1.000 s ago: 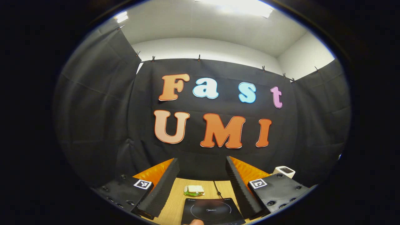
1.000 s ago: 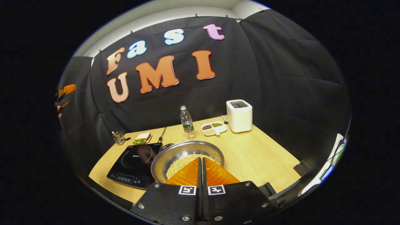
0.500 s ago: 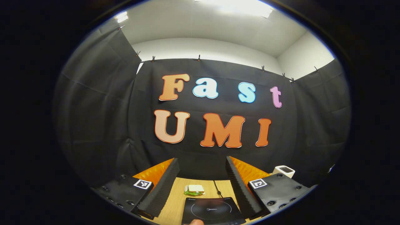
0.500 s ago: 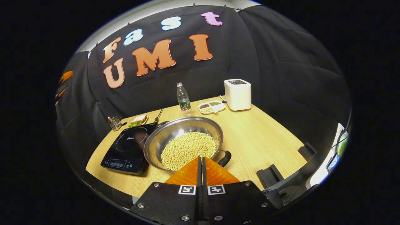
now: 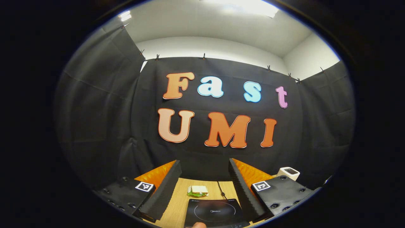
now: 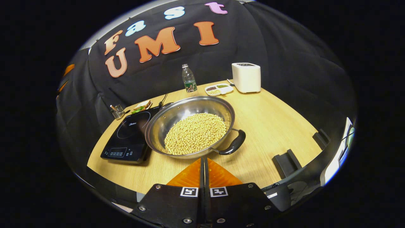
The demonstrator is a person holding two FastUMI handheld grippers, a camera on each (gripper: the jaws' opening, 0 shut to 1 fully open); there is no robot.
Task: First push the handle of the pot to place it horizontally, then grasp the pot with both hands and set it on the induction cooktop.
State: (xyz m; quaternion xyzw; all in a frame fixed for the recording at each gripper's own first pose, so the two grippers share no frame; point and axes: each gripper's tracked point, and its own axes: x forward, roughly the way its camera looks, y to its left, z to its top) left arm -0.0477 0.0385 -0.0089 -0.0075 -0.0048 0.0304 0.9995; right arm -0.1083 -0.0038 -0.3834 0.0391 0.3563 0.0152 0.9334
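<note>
Near the counter's (image 6: 269, 126) front edge sits the pot (image 6: 190, 126) beside the cooktop (image 6: 126, 139); my right tongs (image 6: 204, 164) are pressed together, left tongs (image 5: 205, 167) apart. Pushing its handle (image 6: 232, 146) hard could spill beans (image 6: 196, 133).

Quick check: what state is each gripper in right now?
Left gripper: open, holding nothing, raised over the cooktop.
Right gripper: closed, holding nothing, just short of the pot.
</note>
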